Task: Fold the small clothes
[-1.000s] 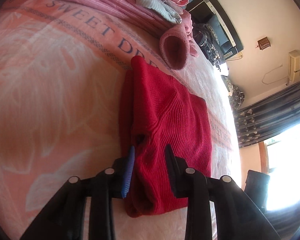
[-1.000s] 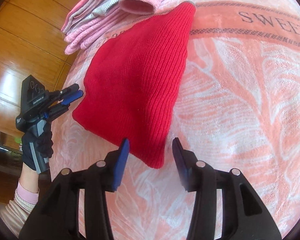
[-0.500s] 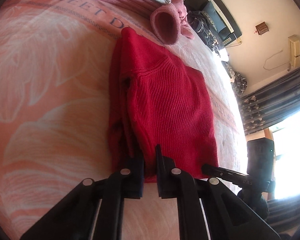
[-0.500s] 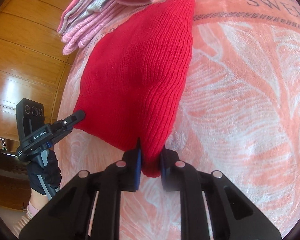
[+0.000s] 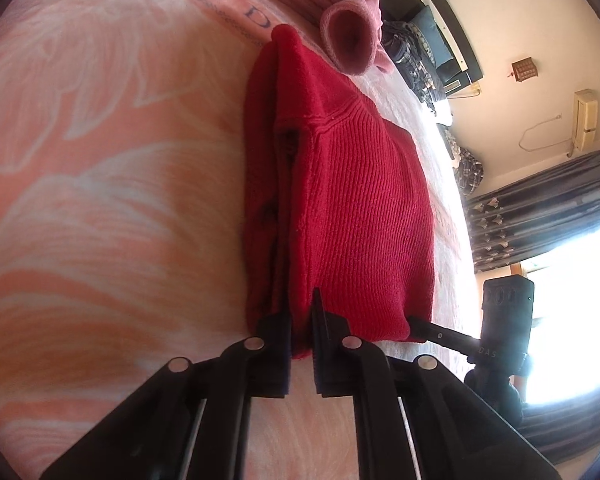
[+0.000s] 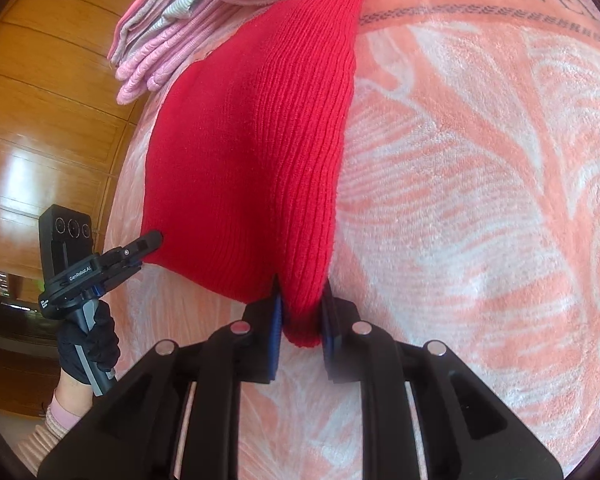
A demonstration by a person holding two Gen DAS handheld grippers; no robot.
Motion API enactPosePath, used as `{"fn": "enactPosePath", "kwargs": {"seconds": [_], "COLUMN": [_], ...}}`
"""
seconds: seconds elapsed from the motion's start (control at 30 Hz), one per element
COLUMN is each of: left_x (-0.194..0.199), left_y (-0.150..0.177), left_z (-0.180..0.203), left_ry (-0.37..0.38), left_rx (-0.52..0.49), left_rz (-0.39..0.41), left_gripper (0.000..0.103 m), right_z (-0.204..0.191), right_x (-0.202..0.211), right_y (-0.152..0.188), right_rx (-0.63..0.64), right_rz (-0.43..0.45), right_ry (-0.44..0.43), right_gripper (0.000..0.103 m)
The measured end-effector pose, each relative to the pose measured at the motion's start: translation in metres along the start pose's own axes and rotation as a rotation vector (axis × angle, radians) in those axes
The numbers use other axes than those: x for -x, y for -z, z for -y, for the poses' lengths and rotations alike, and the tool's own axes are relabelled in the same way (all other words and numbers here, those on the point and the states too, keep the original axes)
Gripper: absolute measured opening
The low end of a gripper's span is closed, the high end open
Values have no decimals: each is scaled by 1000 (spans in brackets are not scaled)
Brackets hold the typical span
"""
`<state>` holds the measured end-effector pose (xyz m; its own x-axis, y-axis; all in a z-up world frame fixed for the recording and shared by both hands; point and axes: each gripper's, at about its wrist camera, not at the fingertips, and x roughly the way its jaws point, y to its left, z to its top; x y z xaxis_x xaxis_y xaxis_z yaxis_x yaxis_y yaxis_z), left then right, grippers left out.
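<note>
Red rib-knit sweater (image 6: 252,152) lies on the peach-and-white leaf-print fleece blanket (image 6: 480,200), far end touching the stack of folded pink and striped clothes (image 6: 168,40). From the left wrist view, several layers show along its left edge, so at least one lengthwise fold looks done; sleeves appear tucked in. Judgement: mid-fold. The near hem is not yet carried over toward the far end, and the final placing on the stack is left.

Left gripper (image 5: 301,320): jaws nearly pressed together, pinching the near left corner of the sweater, knit visible between them.

Right gripper (image 6: 302,312): jaws drawn in on the near right corner, red knit bunched between the blue pads (image 6: 276,320).

Both corners are held just off or at the blanket; cannot tell which. A gloved hand (image 6: 88,344) carries the left tool.
</note>
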<state>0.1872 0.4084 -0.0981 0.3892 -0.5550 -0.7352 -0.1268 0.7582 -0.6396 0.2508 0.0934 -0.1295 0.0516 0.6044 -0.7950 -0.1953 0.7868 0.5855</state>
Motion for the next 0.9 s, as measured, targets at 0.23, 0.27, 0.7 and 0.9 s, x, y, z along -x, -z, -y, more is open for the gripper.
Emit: {"fn": "enactPosePath", "kwargs": {"seconds": [0.23, 0.27, 0.7, 0.9], "left_x": [48, 48, -6, -26], "left_y": [-18, -25, -74, -83], "left_z": [14, 12, -22, -22], "left_ry": [-88, -92, 51, 103], "left_rx": [-33, -24, 115, 96], "left_rz": [129, 130, 47, 11], "left_gripper": [57, 57, 57, 57], "right_z": [-10, -10, 18, 22], "right_x": [47, 53, 60, 57], "right_y": [-4, -5, -3, -5], "right_rx": [64, 65, 21, 18], "right_rz": [93, 103, 99, 99], "right_ry": [25, 23, 7, 0], "right_gripper": [43, 45, 47, 47]}}
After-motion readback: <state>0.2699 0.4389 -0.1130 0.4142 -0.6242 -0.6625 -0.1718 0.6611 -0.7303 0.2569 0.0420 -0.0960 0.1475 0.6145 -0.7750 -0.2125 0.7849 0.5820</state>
